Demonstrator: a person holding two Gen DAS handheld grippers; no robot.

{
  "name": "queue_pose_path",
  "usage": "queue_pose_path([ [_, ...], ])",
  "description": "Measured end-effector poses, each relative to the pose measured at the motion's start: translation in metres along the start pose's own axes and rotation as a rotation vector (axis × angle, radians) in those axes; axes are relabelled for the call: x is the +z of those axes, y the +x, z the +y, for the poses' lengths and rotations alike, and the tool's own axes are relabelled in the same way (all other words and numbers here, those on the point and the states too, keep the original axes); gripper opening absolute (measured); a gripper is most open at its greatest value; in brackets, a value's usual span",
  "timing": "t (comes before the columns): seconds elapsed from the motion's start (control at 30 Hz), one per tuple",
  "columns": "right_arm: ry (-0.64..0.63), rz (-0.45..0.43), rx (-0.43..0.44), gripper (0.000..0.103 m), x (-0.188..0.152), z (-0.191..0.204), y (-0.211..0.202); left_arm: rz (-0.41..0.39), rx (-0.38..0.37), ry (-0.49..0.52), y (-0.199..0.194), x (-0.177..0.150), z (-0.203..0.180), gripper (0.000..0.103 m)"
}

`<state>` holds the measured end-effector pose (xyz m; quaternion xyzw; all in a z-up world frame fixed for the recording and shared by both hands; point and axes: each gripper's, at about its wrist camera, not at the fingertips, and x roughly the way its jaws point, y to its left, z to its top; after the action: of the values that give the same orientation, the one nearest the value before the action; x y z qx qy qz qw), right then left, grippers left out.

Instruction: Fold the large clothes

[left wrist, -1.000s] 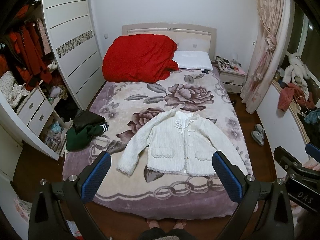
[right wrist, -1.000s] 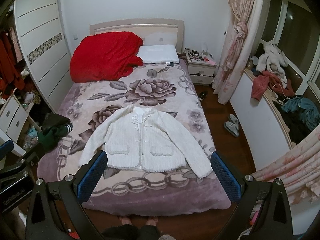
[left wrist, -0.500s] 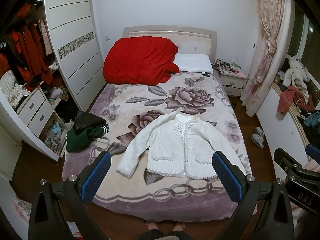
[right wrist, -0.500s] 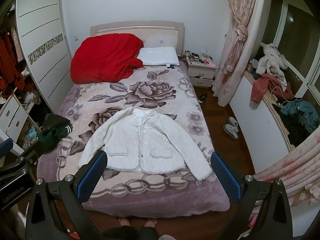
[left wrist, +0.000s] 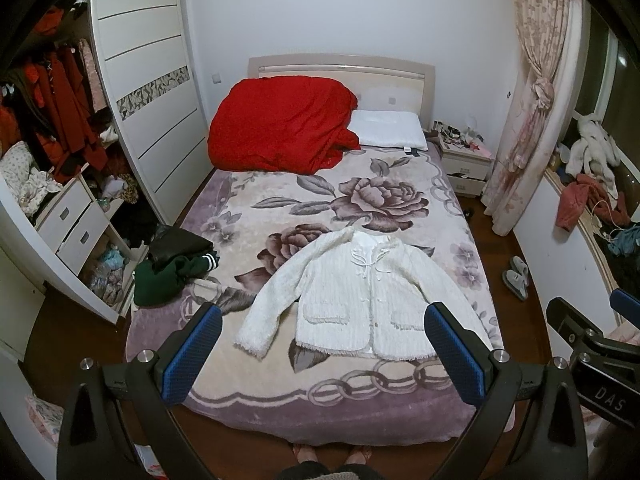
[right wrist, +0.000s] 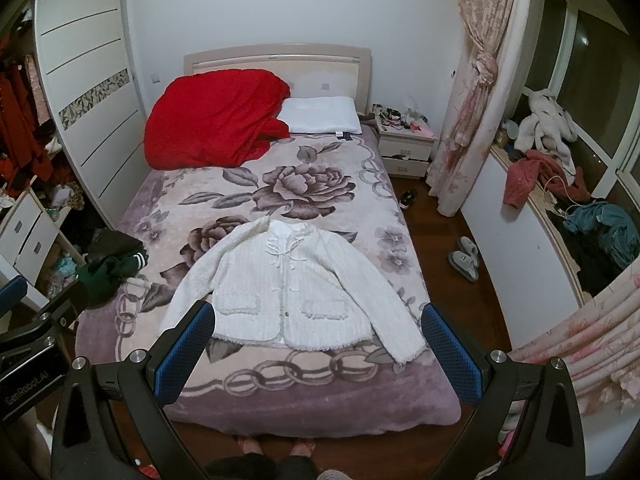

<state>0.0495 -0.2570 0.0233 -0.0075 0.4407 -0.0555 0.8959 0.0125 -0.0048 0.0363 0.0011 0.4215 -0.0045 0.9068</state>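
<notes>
We stood at the foot of a bed [left wrist: 400,412] covered by a mauve floral blanket, holding both tools high above it and touching nothing.

At far left an open wardrobe [left wrist: 132,92] showed hanging red clothes. On the bed's left edge sat a small heap of dark green and black garments [left wrist: 172,264]. Our left gripper [left wrist: 326,354] hung over the near end of the bed with its blue-padded jaws spread wide and empty.

In the middle lay the piece to fold, a fuzzy white cardigan [left wrist: 368,292], spread flat and face up, collar toward the headboard, hem toward us, both sleeves angled outward. Beyond it, a bunched red quilt [left wrist: 280,124] and a white pillow [left wrist: 388,134] rested against the headboard.

Our right gripper [right wrist: 318,350] was likewise wide apart and empty, framing the cardigan's hem from above. At far right were a tied pink curtain [right wrist: 472,120], grey slippers [right wrist: 464,258] on the wood floor, and a window ledge piled with clothes.

We judged that folding had not begun. The risks ahead, as we saw them: a pinch on the plush knit could catch the blanket underneath and drag it along; the thick sleeves could spring back out of a fold; and the left sleeve, lying near the dark heap, might snag it.
</notes>
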Motion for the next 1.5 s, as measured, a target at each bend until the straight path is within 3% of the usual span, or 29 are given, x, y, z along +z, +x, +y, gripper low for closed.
queue_pose_path([
  [0.7, 0.0, -0.004, -0.003, 0.103, 0.002, -0.001, -0.002, -0.01, -0.003, -0.002, -0.001, 0.001, 0.0, 0.103],
  [0.8, 0.003, -0.007, 0.0, 0.103, -0.003, 0.0, -0.001, -0.006, -0.01, -0.009, 0.001, 0.016, 0.007, 0.103],
  [0.9, 0.009, 0.0, 0.002, 0.103, -0.003, -0.002, 0.001, -0.012, 0.001, -0.004, 0.013, 0.025, 0.012, 0.103],
  [1.0, 0.04, 0.027, 0.015, 0.103, 0.004, 0.005, 0.017, -0.024, 0.049, 0.019, 0.049, 0.03, 0.013, 0.103],
  [1.13, 0.167, 0.091, 0.037, 0.103, 0.0, -0.024, 0.085, -0.034, 0.139, 0.044, 0.12, 0.018, 0.009, 0.103],
  [1.27, 0.328, 0.206, -0.071, 0.098, -0.032, -0.092, 0.196, 0.047, 0.209, 0.059, 0.205, -0.008, -0.001, 0.103],
  [1.33, 0.388, 0.261, -0.108, 0.067, -0.054, -0.125, 0.251, 0.107, 0.237, 0.063, 0.254, -0.025, -0.01, 0.103],
  [1.37, 0.433, 0.306, -0.126, 0.062, -0.067, -0.147, 0.284, 0.135, 0.252, 0.066, 0.282, -0.033, -0.017, 0.103],
  [1.47, 0.605, 0.397, -0.127, 0.063, -0.112, -0.207, 0.371, 0.197, 0.317, 0.083, 0.342, -0.059, -0.033, 0.103],
  [1.5, 0.653, 0.418, -0.126, 0.068, -0.127, -0.224, 0.396, 0.225, 0.34, 0.083, 0.367, -0.069, -0.041, 0.103],
])
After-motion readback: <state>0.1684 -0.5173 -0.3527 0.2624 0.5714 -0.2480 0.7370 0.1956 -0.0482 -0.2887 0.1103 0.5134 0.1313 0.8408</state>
